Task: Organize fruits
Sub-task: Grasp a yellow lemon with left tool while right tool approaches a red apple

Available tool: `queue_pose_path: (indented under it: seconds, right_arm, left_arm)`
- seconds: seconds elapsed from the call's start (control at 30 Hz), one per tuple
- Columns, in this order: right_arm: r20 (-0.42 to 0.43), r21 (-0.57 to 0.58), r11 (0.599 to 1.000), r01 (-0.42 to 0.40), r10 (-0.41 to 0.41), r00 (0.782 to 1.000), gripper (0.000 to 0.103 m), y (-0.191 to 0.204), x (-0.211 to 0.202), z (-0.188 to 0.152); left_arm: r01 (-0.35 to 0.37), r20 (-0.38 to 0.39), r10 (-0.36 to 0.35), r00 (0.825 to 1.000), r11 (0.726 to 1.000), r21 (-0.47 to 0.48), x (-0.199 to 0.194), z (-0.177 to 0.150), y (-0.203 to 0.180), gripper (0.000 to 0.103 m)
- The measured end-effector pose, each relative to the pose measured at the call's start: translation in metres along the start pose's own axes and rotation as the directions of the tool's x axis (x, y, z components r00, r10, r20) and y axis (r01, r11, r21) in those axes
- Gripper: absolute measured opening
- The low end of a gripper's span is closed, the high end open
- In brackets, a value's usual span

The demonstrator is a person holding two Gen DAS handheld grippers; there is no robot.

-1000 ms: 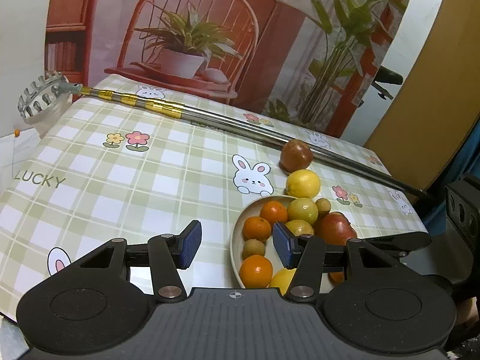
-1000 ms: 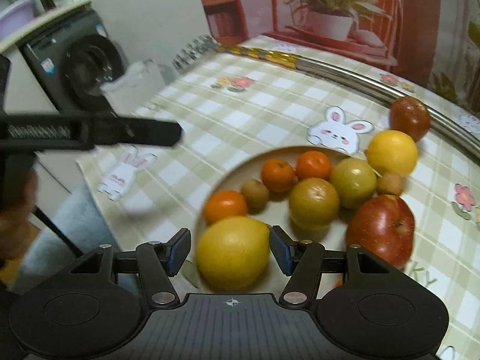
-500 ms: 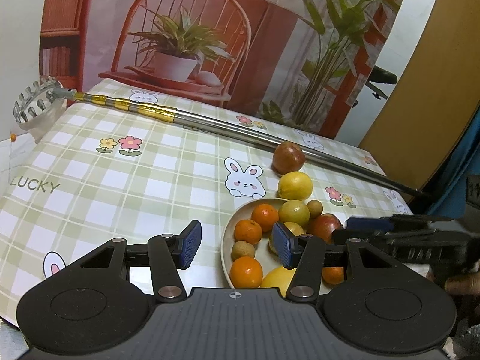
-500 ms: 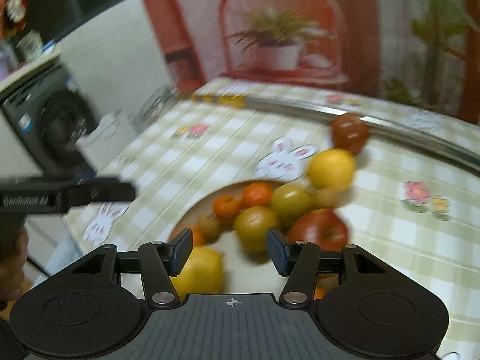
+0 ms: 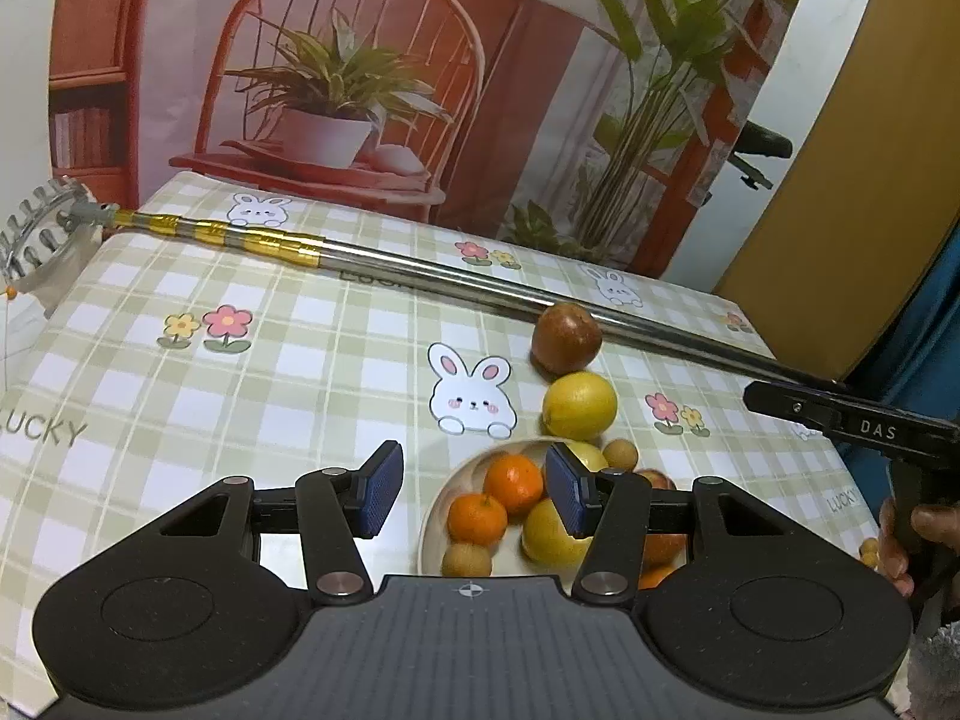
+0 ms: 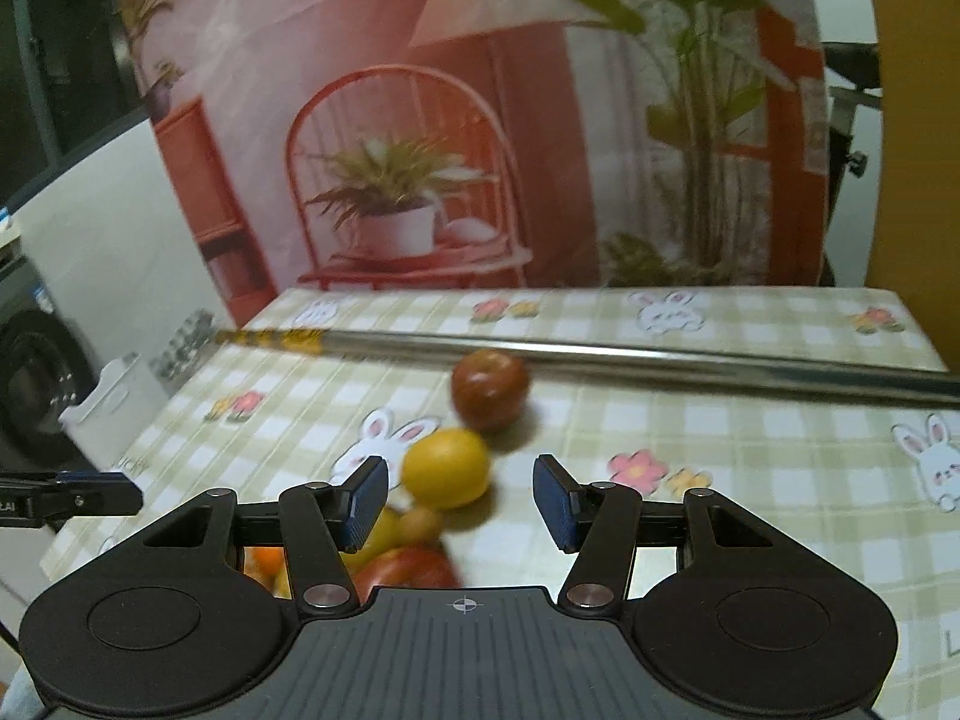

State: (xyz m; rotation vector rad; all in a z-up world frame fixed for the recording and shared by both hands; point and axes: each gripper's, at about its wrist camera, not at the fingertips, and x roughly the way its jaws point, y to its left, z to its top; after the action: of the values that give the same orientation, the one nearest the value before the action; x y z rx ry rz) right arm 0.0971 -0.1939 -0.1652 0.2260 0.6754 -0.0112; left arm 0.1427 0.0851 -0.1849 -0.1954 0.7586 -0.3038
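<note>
**Right tongs swing off the plate toward the loose fruit**

The right gripper (image 6: pixel 459 495), jaws just narrowed slightly yet parted and empty, now frames the round yellow lemon (image 6: pixel 445 467) at centre frame, likely next for the cream plate (image 5: pixel 433 510). Left gripper (image 5: pixel 474 495) hovers part-open, empty. Green-checked tablecloth (image 5: pixel 180 396) reads "LUCKY"; the right handle "DAS".

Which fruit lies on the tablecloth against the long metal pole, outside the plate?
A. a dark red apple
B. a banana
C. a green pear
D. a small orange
A: the dark red apple rests on the tablecloth touching the metal pole, beyond the yellow lemon and the plate.
</note>
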Motion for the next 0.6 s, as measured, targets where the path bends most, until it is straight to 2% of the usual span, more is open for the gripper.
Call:
queue_pose_path:
  seconds: [0.2, 0.47, 0.6]
  right_arm:
    - [0.024, 0.013, 1.000, 0.028, -0.029, 0.999, 0.051, -0.022, 0.008, 0.009]
    - [0.038, 0.032, 0.998, 0.047, -0.048, 0.998, 0.051, -0.042, 0.017, 0.012]
    - [0.037, 0.054, 0.998, 0.038, -0.040, 0.999, 0.051, -0.052, 0.024, 0.011]
  left_arm:
    - [0.021, -0.037, -0.020, 0.999, 1.000, 0.023, 0.034, 0.016, -0.022, 0.058]
    - [0.048, -0.076, -0.040, 0.996, 0.992, 0.114, 0.093, 0.028, -0.062, 0.060]
    - [0.046, -0.116, -0.032, 0.993, 0.992, 0.119, 0.125, 0.033, -0.071, 0.069]
